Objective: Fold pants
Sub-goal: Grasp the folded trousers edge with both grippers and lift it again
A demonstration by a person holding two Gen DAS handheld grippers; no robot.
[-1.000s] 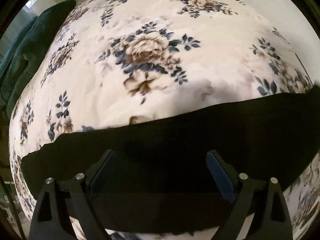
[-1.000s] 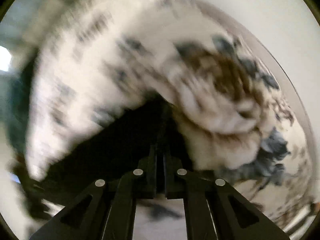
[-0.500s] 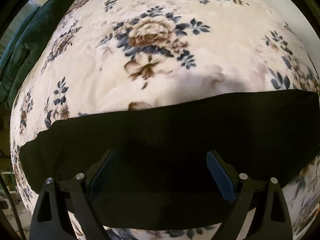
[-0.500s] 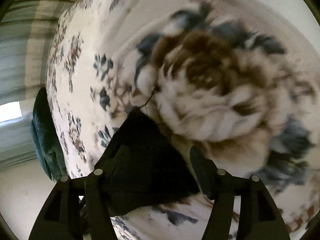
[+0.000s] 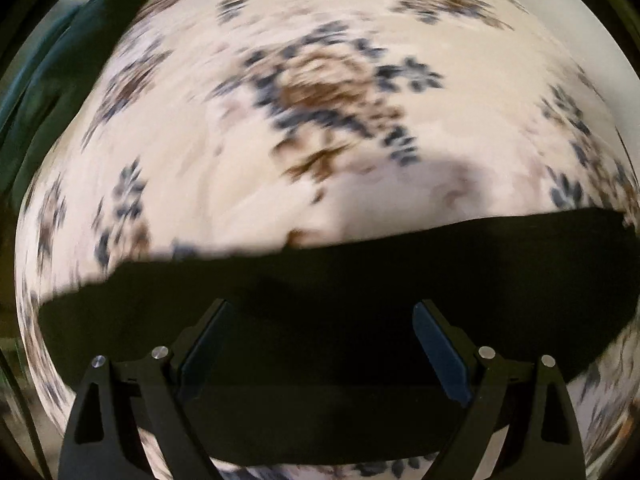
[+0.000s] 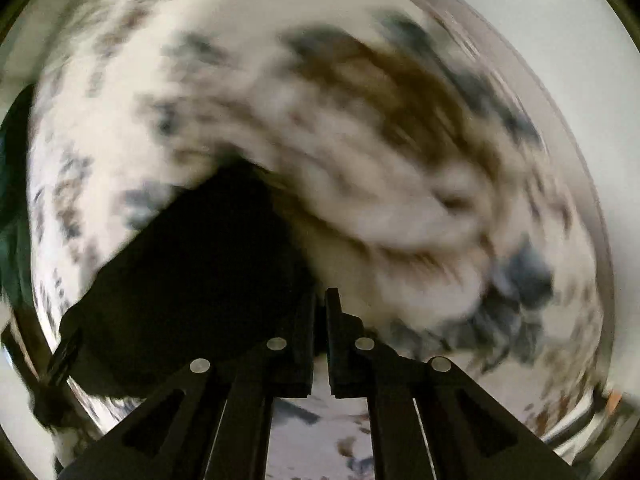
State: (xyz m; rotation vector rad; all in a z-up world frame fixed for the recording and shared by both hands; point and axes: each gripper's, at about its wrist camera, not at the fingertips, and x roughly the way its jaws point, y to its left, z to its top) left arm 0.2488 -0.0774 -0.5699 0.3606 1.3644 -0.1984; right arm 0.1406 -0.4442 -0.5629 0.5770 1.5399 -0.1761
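The black pants (image 5: pixel 360 276) lie as a long flat band across a floral blanket (image 5: pixel 224 168). My left gripper (image 5: pixel 320 308) hangs over the middle of that band, pointing down, jaws wide and open, fabric below them but not pinched. In the blurred right wrist view the pants (image 6: pixel 200 272) end in a corner and a right-hand edge. My right gripper (image 6: pixel 320 300) sits on that edge; its jaws are closing, only a thin slit is left, and the dark fabric edge appears caught between the tips.
The cream blanket (image 6: pixel 400 208) with brown and blue flowers covers the whole soft surface. A dark green cushion or cloth (image 5: pixel 60 80) lies at the far left edge. A pale wall (image 6: pixel 520 8) rises behind the bed.
My right gripper was shut, opened wide beside the pants' edge, then dropped and closed down on that edge. The left gripper stayed open over the pants; its view only shifted slightly.
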